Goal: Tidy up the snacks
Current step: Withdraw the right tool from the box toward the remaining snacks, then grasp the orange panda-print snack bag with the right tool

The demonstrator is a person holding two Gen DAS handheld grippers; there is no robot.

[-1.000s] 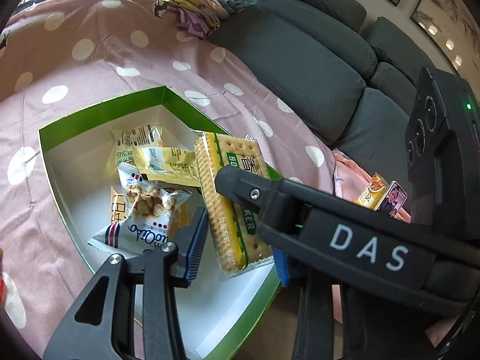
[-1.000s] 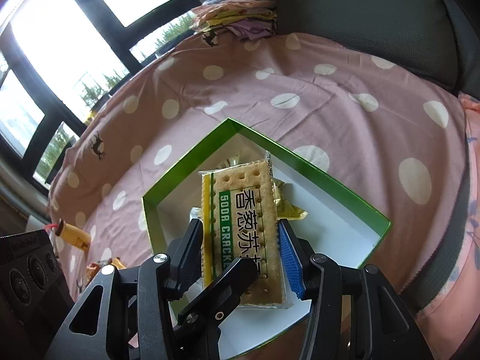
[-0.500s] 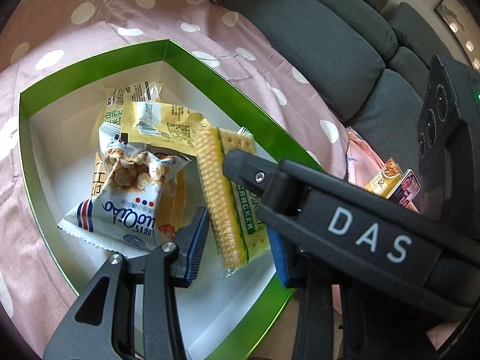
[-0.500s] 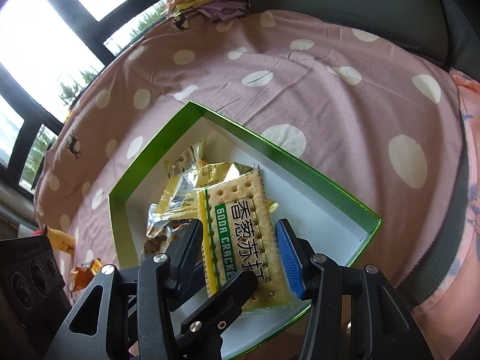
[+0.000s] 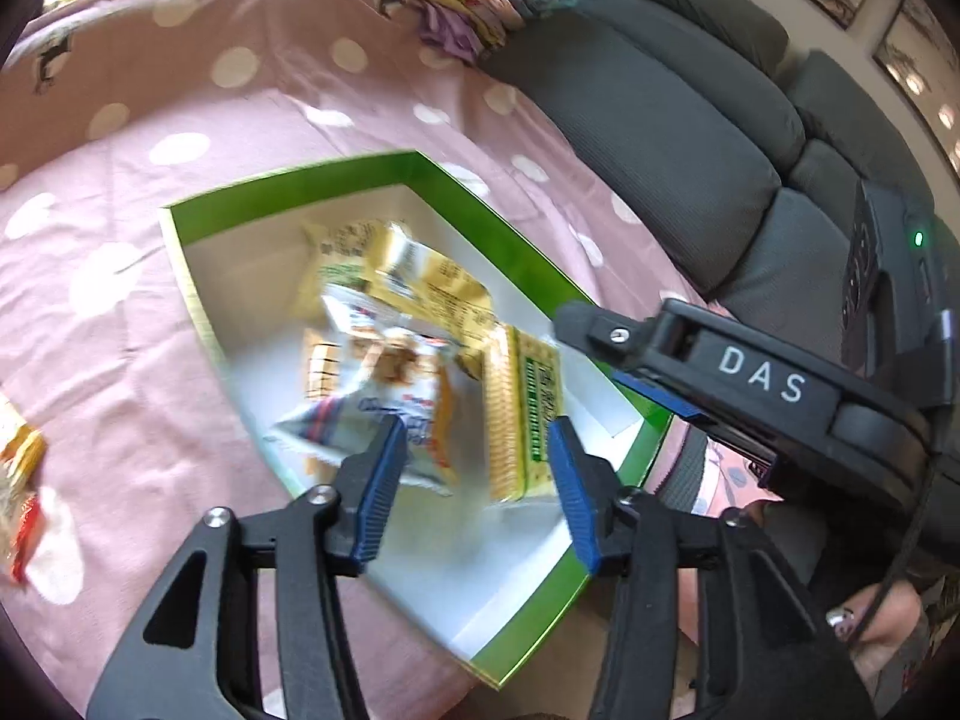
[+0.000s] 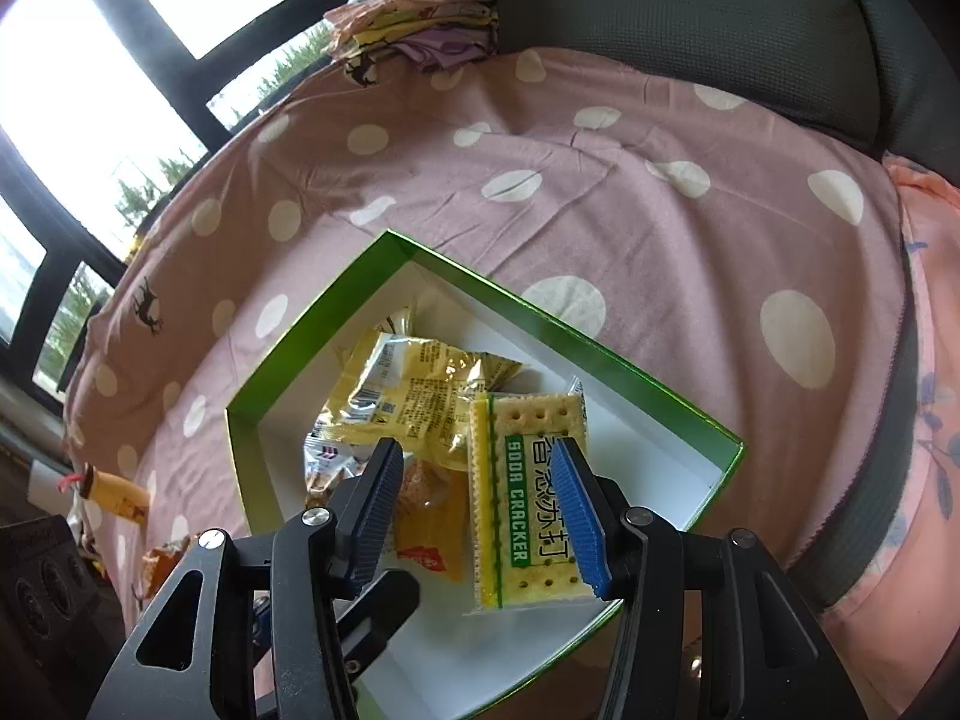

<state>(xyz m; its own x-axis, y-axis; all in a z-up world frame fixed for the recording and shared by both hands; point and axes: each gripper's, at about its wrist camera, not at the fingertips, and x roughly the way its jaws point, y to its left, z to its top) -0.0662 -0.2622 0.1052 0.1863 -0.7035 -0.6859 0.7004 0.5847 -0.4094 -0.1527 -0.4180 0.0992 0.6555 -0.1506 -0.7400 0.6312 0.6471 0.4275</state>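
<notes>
A soda cracker pack (image 6: 528,480) lies flat in the green box (image 6: 312,342), partly over an orange packet (image 6: 429,525). My right gripper (image 6: 477,510) hangs open just above it, and neither pad presses on the pack. In the blurred left wrist view my left gripper (image 5: 474,492) hovers over the box (image 5: 288,195). Its jaws are opening and the cracker pack (image 5: 522,414) lies below them, untouched. One of the right gripper's fingers (image 5: 636,339) reaches in from the right. Yellow packets (image 6: 414,396) and a white-blue snack bag (image 5: 372,396) also lie in the box.
The box sits on a pink dotted cloth (image 6: 600,180). Loose snacks lie on the cloth at the left (image 5: 18,480) (image 6: 117,492). A grey sofa (image 5: 660,120) runs behind, with folded clothes (image 6: 420,30) piled beside it. A person's hand (image 5: 876,636) shows at the lower right.
The cracker pack stood on edge between the left pads; now it lies flat in the box. The left jaws have widened and the left gripper has drawn back.
</notes>
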